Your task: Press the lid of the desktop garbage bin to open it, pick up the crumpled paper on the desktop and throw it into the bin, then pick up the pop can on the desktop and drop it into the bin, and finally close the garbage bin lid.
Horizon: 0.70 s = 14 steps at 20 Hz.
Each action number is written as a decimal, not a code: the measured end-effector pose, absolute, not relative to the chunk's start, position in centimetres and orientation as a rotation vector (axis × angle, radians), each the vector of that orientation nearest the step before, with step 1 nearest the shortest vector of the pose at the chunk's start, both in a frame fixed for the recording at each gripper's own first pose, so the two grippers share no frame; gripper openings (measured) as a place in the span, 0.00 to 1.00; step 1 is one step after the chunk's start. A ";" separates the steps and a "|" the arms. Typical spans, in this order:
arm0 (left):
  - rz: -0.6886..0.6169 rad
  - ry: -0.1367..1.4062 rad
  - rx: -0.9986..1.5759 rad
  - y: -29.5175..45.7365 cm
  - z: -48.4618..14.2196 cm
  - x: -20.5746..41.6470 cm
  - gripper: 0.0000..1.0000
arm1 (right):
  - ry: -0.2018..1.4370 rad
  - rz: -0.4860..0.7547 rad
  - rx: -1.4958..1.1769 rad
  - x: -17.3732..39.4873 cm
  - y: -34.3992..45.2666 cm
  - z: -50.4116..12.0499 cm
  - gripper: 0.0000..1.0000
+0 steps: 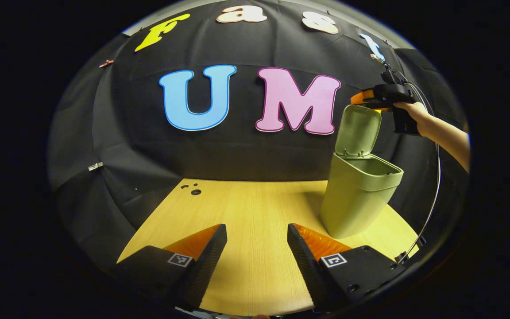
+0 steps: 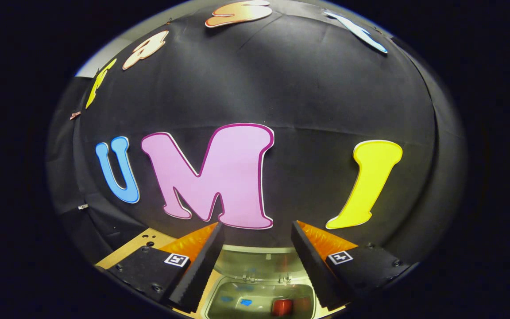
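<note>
One green bin (image 1: 357,199), lid (image 1: 357,130) up; perhaps one red can (image 2: 283,306) inside

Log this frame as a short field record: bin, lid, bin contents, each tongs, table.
bin: green bin standing on the wooden table
lid: lid raised, hinged at the back
bin contents: red item and blue bits inside, identity unclear
left tongs: left tongs open, holding nothing, low over table
right tongs: right tongs open, holding nothing, above the bin opening
</note>
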State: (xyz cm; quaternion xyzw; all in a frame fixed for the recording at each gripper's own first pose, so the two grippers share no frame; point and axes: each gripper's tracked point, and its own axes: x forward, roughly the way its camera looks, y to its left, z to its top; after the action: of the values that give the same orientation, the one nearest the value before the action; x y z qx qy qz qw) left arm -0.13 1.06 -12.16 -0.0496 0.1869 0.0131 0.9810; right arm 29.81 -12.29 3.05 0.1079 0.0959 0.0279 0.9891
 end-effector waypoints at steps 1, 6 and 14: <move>0.022 0.375 -0.099 1.0 -12.1 0.0 0.90 | 0.192 0.059 0.220 29.3 -12.3 3.0 0.98; -0.005 0.373 -0.089 0.4 -12.0 1.1 0.90 | 0.253 0.092 0.221 25.9 -11.7 1.7 0.98; -0.051 0.374 -0.078 -0.7 -12.2 2.6 0.90 | 0.389 0.127 0.164 21.5 -10.1 -3.9 0.98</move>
State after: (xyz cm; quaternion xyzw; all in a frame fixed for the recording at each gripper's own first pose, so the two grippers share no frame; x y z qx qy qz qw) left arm 2.64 -0.74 -12.19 -0.0387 0.1860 -0.0255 0.9815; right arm 21.50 -10.08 -3.95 0.0816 0.1927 0.0632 0.9758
